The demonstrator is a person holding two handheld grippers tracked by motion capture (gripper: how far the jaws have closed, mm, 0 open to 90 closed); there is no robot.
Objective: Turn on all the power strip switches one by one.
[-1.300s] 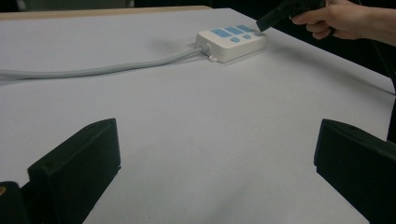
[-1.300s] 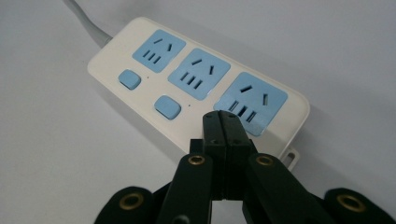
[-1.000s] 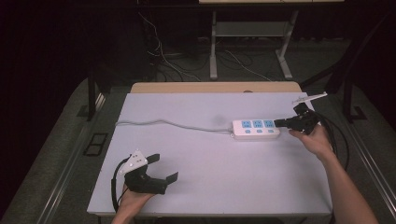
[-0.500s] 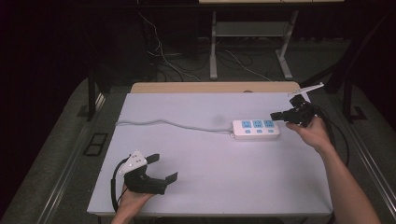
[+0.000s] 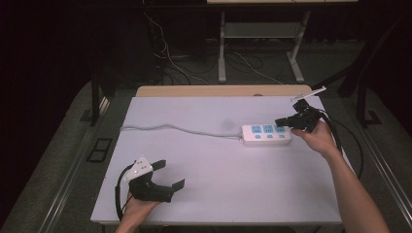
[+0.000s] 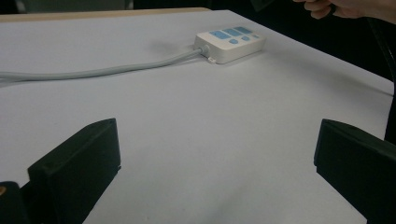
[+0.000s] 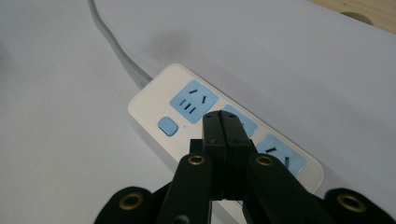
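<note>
A white power strip (image 5: 266, 134) with blue sockets and blue switches lies at the right of the white table (image 5: 209, 160). Its grey cable (image 5: 180, 128) runs off to the left. My right gripper (image 5: 282, 121) hovers just above the strip's right end with its jaws pressed together and nothing between them. In the right gripper view the gripper (image 7: 222, 116) points down over the middle socket of the power strip (image 7: 182, 100). My left gripper (image 5: 167, 174) rests near the front left edge, jaws wide apart. The left gripper view shows the power strip (image 6: 231, 42) far ahead.
A wooden board (image 5: 223, 91) edges the table's far side. Behind it on the dark floor are a metal stand (image 5: 260, 43) and loose cables (image 5: 165, 58). A black cable (image 5: 347, 141) trails from the right gripper off the table's right edge.
My right gripper has lifted slightly and drawn back toward the right end of the power strip. The left gripper has stayed where it was.
</note>
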